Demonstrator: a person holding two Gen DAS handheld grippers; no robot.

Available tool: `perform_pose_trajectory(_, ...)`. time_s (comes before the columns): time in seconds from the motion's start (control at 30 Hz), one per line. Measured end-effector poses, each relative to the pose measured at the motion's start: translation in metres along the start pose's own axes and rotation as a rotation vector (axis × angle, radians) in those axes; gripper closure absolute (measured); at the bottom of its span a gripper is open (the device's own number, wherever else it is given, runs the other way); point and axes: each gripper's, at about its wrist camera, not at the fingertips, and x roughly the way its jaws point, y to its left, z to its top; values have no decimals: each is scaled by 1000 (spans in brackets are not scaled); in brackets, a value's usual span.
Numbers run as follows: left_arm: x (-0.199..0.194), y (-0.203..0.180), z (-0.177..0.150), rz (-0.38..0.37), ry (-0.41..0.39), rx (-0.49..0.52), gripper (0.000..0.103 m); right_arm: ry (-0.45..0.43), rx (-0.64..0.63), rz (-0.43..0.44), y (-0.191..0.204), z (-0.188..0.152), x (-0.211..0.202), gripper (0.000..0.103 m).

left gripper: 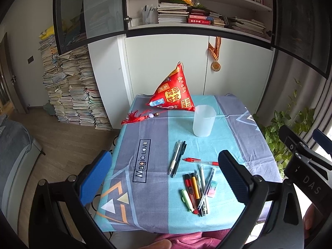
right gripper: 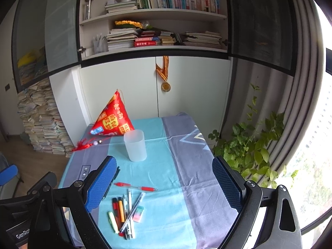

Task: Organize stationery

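A cluster of pens (left gripper: 197, 191) is seen on the counter (left gripper: 238, 124) near a red pen (left gripper: 200, 161) and frosted cup (left gripper: 203, 120). "Magic.LOVE" (left gripper: 142, 159) is printed on the cloth. Both the left hand-held gripper (left gripper: 166, 178) and right hand-held gripper (right gripper: 164, 184) are held released, empty.

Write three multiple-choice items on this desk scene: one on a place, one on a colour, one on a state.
1. Where does the translucent cup stand?
A. in front of the red pouch
B. on the shelf
C. on the floor

2. What colour is the pen lying alone crosswise?
A. green
B. red
C. yellow

3. How is the cup?
A. tipped over
B. full of pens
C. upright and empty

Answers: 1 A, it sits on the cloth just before the pouch. 2 B, its barrel and cap are red. 3 C, it stands open-topped with nothing inside.
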Motion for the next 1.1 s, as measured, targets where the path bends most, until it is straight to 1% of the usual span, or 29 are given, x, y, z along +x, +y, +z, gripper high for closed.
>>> perform_pose_trajectory(0.17, 6, 0, 1, 4, 9, 1, 1, -2, 7, 12, 1, 3, 5, 9)
perform_pose_trajectory(0.37, 7, -1, 1, 2, 13, 7, 1, 1, 7, 8, 0, 6, 8, 9)
perform_pose_trajectory(0.53, 8, -1, 0, 0, 13, 7, 1, -1, 10, 45, -1, 7, 8, 9)
perform_pose_trajectory(0.7, 9, 0, -1, 1, 16, 1, 1, -4, 0, 35, 0, 5, 9, 9)
perform_pose_trajectory(0.83, 12, 0, 0, 3, 21, 0, 1, -10, -4, 49, 1, 3, 10, 9)
perform_pose_trajectory(1.0, 13, -1, 0, 3, 23, 4, 1, -36, -26, 30, 6, 1, 9, 9)
perform_pose_trajectory(1.1, 13, 0, -1, 3, 20, 6, 1, -60, -29, 34, 7, 0, 6, 9)
